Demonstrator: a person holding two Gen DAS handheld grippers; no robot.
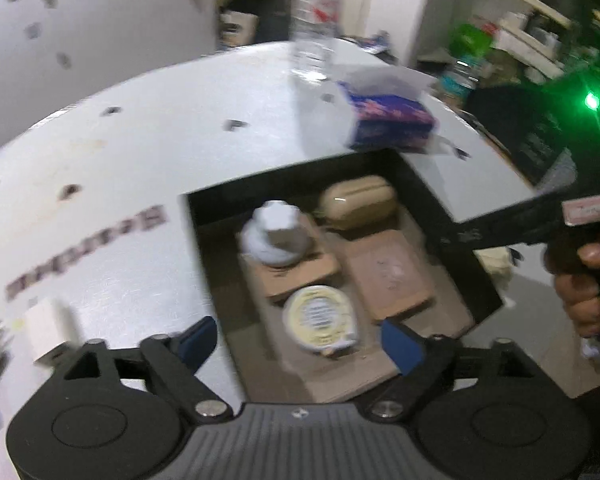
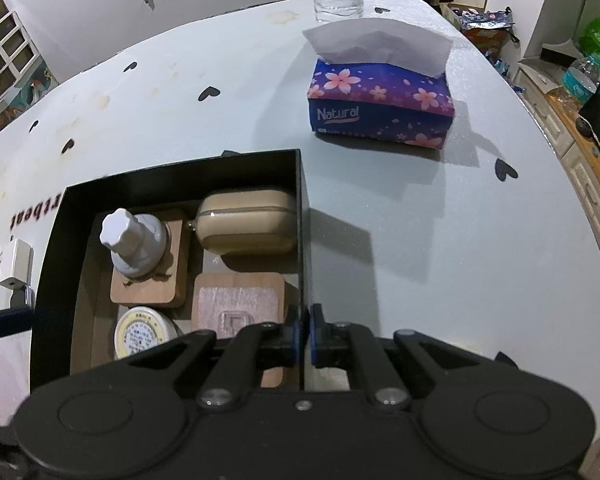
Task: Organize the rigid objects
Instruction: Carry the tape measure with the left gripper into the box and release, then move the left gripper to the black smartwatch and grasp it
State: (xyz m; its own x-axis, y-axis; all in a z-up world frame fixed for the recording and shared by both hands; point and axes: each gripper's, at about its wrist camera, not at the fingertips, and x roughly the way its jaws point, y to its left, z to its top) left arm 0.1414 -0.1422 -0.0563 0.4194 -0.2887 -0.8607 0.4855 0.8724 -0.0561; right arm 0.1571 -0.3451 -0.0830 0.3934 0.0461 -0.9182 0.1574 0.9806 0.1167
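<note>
Box of small things is sitting on the white table, black and open on top. Inside it a grey bottle, a tan case, a round tin and two wooden pads are lying close together. The right gripper is pinching the box's right wall, with its jaws nearly closed on the thin edge. The left gripper is hanging over the near side of the box with its jaws wide and nothing in them. The box is lying straight ahead of both, so the right hand looks best placed to drag it. A white charger is waiting just left of the box, nearer the left hand.
</note>
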